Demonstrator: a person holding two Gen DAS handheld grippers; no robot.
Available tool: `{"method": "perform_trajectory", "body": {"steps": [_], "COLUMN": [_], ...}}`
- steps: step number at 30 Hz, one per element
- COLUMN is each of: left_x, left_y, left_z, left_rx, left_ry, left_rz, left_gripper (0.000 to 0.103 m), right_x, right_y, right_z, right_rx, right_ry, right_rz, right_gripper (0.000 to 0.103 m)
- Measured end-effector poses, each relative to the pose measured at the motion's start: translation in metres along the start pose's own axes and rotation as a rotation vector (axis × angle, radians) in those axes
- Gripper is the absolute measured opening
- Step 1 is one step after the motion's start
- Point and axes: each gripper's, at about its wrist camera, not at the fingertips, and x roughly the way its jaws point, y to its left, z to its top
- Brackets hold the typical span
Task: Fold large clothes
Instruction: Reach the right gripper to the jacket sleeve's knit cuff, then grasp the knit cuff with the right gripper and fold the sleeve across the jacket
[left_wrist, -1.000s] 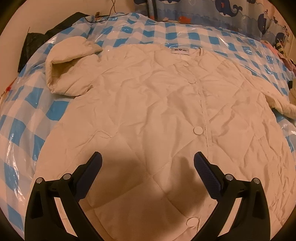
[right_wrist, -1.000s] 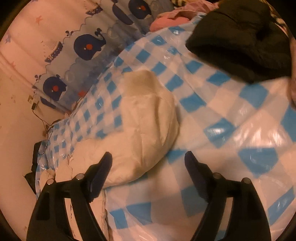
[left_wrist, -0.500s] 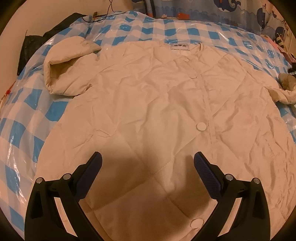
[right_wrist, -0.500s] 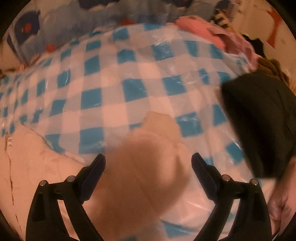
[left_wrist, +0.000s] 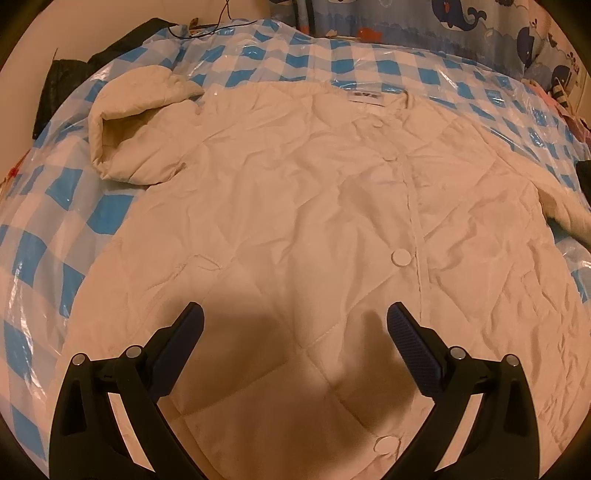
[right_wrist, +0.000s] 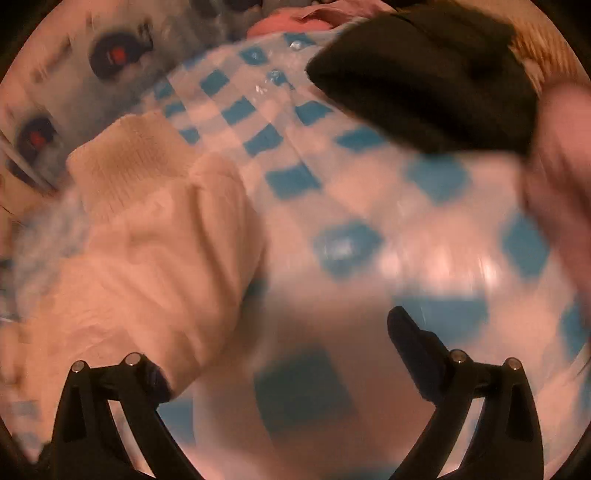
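Observation:
A cream quilted jacket (left_wrist: 314, 221) lies buttoned and front-up on the blue checked cover (left_wrist: 74, 221). Its left sleeve (left_wrist: 136, 140) is bent in beside the shoulder. The right sleeve (left_wrist: 561, 214) trails off at the right edge. My left gripper (left_wrist: 295, 325) hovers open over the jacket's lower front, nothing between its fingers. In the blurred right wrist view, the right sleeve (right_wrist: 155, 240) with its ribbed cuff (right_wrist: 122, 155) lies at the left and covers the left fingertip. My right gripper (right_wrist: 295, 321) has its jaws opening; the pads press on nothing.
A black garment (right_wrist: 424, 81) lies at the far right of the bed, pink clothes (right_wrist: 288, 22) behind it. Another dark garment (left_wrist: 70, 77) sits at the far left corner. A whale-print bumper (left_wrist: 461, 22) borders the back. A blurred hand (right_wrist: 565, 166) shows at the right edge.
The right wrist view swung fast; the sleeve shifted from between the jaws to the left side, and those jaws spread wider. The left gripper and jacket body barely moved.

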Motion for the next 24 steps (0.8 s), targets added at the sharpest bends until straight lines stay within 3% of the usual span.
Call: {"method": "perform_trajectory", "body": {"steps": [3, 6, 13, 18, 22, 23, 24], "left_x": [0.001, 0.002, 0.004, 0.004, 0.004, 0.003, 0.003], "left_y": [0.000, 0.000, 0.002, 0.003, 0.003, 0.003, 0.002], "left_z": [-0.001, -0.001, 0.000, 0.000, 0.000, 0.000, 0.000], "left_rx": [-0.007, 0.006, 0.001, 0.004, -0.004, -0.001, 0.002], "left_ry": [0.013, 0.013, 0.013, 0.015, 0.014, 0.014, 0.013], "left_rz": [-0.028, -0.021, -0.010, -0.009, -0.013, -0.015, -0.015], "left_gripper": [0.096, 0.096, 0.096, 0.096, 0.096, 0.096, 0.096], "right_x": [-0.023, -0.023, 0.012, 0.015, 0.015, 0.021, 0.026], "right_y": [-0.021, -0.030, -0.034, -0.050, -0.058, -0.062, -0.064], "right_z": [-0.023, -0.025, -0.001, -0.017, -0.026, -0.022, -0.019], "right_rx": [0.085, 0.196, 0.327, 0.489, 0.509, 0.512, 0.512], "right_ry": [-0.067, -0.087, -0.065, -0.022, -0.014, -0.016, -0.012], "right_rz": [0.210, 0.392, 0.461, 0.419, 0.380, 0.366, 0.355], "right_gripper": [0.095, 0.096, 0.096, 0.096, 0.095, 0.092, 0.073]}}
